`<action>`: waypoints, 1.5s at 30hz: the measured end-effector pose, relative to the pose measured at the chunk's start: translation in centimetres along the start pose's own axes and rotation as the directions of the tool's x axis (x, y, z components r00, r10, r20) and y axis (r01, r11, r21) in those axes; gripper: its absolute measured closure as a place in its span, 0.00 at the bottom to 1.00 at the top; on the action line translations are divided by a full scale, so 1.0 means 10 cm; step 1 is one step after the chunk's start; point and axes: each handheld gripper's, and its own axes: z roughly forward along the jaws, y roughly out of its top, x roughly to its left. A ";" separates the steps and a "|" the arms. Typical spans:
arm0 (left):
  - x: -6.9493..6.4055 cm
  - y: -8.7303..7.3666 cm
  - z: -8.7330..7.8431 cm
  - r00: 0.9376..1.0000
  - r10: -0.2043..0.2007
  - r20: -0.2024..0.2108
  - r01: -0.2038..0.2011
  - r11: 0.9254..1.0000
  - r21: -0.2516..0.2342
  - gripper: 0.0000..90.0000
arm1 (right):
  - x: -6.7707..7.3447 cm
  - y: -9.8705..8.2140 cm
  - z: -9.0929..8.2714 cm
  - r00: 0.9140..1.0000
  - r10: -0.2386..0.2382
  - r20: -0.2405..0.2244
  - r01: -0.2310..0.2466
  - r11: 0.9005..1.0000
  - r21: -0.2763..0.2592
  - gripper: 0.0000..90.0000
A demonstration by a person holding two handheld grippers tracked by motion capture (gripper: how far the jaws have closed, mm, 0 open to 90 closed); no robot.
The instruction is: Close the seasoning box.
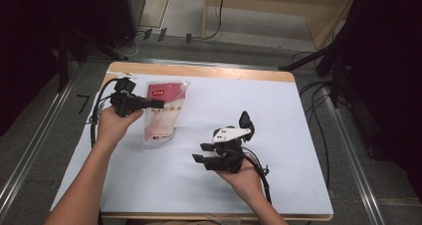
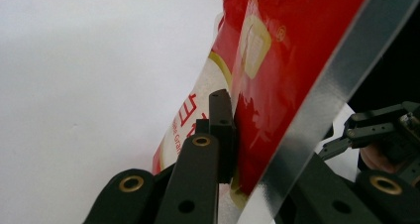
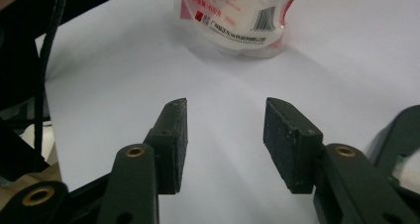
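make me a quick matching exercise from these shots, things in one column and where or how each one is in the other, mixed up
Things:
1. left gripper
2. right gripper
3. red and white pouch
4. white sheet

States:
A. spread over the wooden table top
B. jaws open with nothing between them
C. standing upright, pinched near its top
D. jaws shut on the pouch

Pairs: 1-D, 2-B, 3-C, 4-A

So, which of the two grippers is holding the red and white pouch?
The left gripper, at the pouch's upper part: its jaws pinch the pouch. The right gripper is nearer the person, apart from it, jaws open and empty.
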 end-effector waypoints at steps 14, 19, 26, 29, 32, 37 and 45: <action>-0.04 -0.16 -0.15 0.999 0.030 0.016 -0.030 1.000 -0.002 0.89 | -0.11 -0.05 -0.25 0.999 0.036 0.002 -0.036 0.999 0.002 0.58; -0.04 -0.23 -0.21 0.999 0.038 0.019 -0.038 0.999 -0.009 0.87 | -0.12 -0.08 -0.31 1.000 0.013 -0.003 -0.013 1.000 0.014 0.57; -0.09 -0.33 -0.26 0.997 0.071 0.023 -0.071 0.997 0.005 0.84 | -0.16 -0.08 -0.35 1.000 0.020 -0.001 -0.020 1.000 0.010 0.58; -0.10 -0.34 -0.26 0.996 0.090 0.008 -0.090 0.996 0.008 0.82 | -0.17 -0.06 -0.37 1.000 0.020 -0.004 -0.020 1.000 0.006 0.58; -0.11 -0.36 -0.26 0.995 0.099 0.011 -0.099 0.995 0.013 0.78 | -0.18 -0.08 -0.41 1.000 0.009 0.000 -0.009 1.000 0.008 0.58; -0.10 -0.37 -0.26 0.995 0.103 0.007 -0.103 0.995 0.018 0.75 | -0.23 -0.08 -0.44 1.000 0.026 0.009 -0.026 1.000 0.004 0.58; -0.10 -0.39 -0.27 0.994 0.111 -0.008 -0.111 0.994 0.015 0.69 | -0.27 -0.08 -0.45 0.999 0.035 0.014 -0.035 0.999 0.018 0.58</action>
